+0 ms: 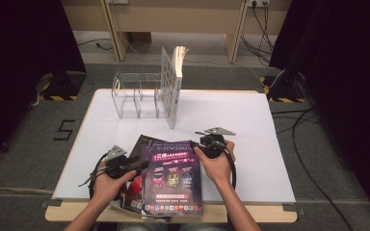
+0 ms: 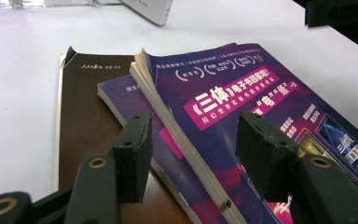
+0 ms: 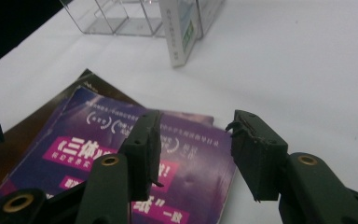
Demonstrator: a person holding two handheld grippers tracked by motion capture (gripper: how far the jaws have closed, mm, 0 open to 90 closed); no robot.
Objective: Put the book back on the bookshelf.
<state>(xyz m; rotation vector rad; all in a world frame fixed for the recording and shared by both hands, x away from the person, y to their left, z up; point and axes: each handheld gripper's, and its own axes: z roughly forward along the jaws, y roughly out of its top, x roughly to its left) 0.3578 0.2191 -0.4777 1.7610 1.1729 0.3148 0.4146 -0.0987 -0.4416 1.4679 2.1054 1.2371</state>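
at the near edge of the white bench [image 1: 250, 125] lay a stack of paperbacks, the glossy purple paperback book [image 1: 173, 178] uppermost, over a second purple paperback [image 2: 121, 95] and a dark brown paperback [image 2: 81, 121] that jutted out on the left. the left claw [image 1: 142, 165] sat at the top book's left edge, its black jaws wide apart; in the left gripper view they straddled the page edge of that book, one jaw on each side, and no pad pressed on it. the right claw [image 1: 197, 146] stood at the top book's far right corner, jaws likewise spread wide, one above the cover and the other above bare bench, holding nothing. farther back, well apart from the stack, a white book with a dotted grid cover [image 1: 172, 89] stood upright against the right end of a clear acrylic divided rack [image 1: 137, 96] near the bench's far edge.
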